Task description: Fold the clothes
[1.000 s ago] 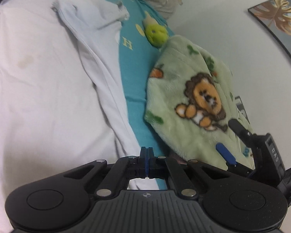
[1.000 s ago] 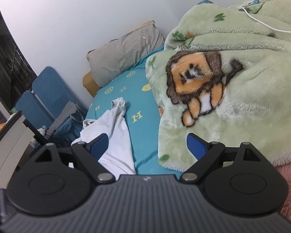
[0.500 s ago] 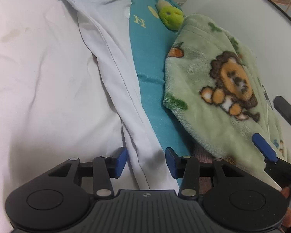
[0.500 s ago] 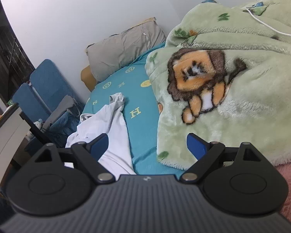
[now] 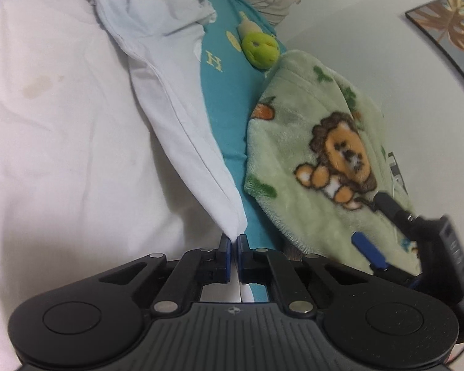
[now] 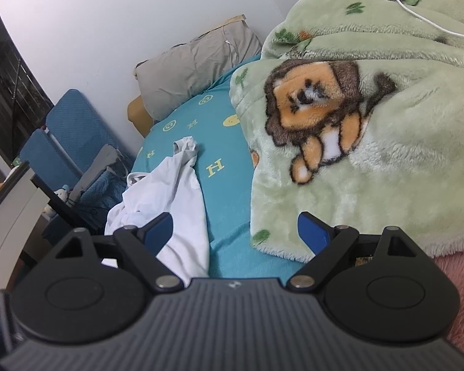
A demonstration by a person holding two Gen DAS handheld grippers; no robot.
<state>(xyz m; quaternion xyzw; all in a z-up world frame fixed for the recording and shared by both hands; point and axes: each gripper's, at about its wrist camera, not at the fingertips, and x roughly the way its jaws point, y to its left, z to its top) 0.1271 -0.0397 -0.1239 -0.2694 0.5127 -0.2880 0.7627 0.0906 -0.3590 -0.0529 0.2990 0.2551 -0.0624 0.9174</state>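
A white shirt (image 5: 176, 108) lies spread across the teal bed sheet (image 5: 225, 99), its collar end bunched at the far side. My left gripper (image 5: 234, 241) has its jaws closing tight on the shirt's near corner. The cloth is pinched between the blue pads and drawn up into a taut point. In the right wrist view the same shirt (image 6: 176, 185) lies to the left, under the left finger. My right gripper (image 6: 234, 225) stands wide open over the sheet (image 6: 225, 160) with nothing between its fingers. That gripper (image 5: 377, 228) also shows at the right of the left wrist view.
A green lion-print fleece blanket (image 6: 386, 123) is heaped on the right of the bed, with a white cable (image 6: 417, 9) across it. A green plush toy (image 5: 259, 46) and a grey pillow (image 6: 195, 65) sit at the head. Blue folding chairs (image 6: 68, 133) stand beside the bed.
My left gripper opened, dipped to the shirt's near edge, then shut on the cloth and drew back with it. The right gripper stayed open and nearly still.
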